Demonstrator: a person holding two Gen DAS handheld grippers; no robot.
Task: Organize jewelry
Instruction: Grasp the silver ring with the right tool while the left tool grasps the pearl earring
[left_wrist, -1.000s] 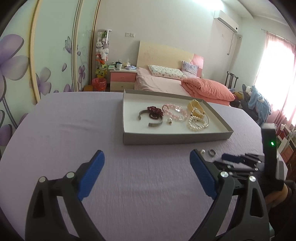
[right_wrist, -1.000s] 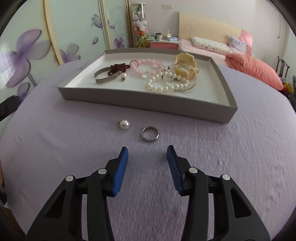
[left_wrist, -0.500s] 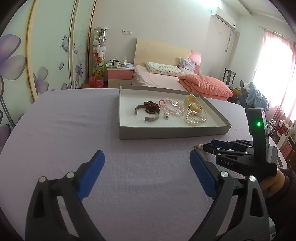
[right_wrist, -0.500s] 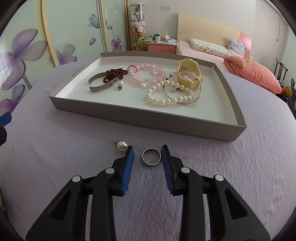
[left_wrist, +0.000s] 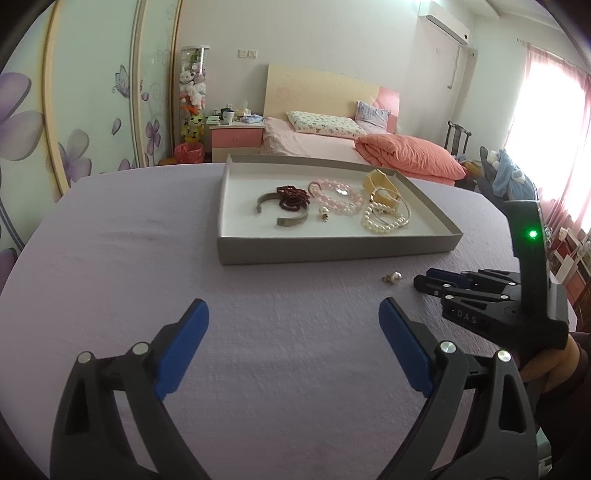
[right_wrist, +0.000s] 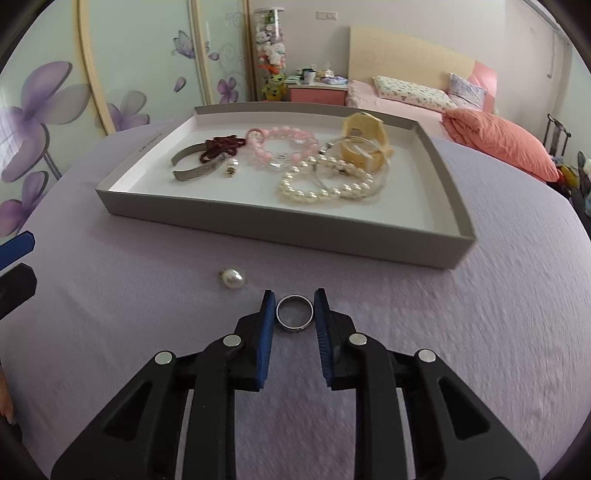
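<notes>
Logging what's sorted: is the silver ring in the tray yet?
Out: the silver ring lies on the purple cloth, before the tray.

My ring (right_wrist: 294, 312) lies on the table (right_wrist: 480, 332) between my fingers (right_wrist: 266, 321), pearl earring (right_wrist: 232, 278) left, tray (right_wrist: 280, 236) beyond.

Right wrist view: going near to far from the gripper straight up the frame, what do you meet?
Right gripper → silver ring between its fingers → near wall of the grey tray → white pearl bracelet → pink bead bracelet → bed.
</notes>
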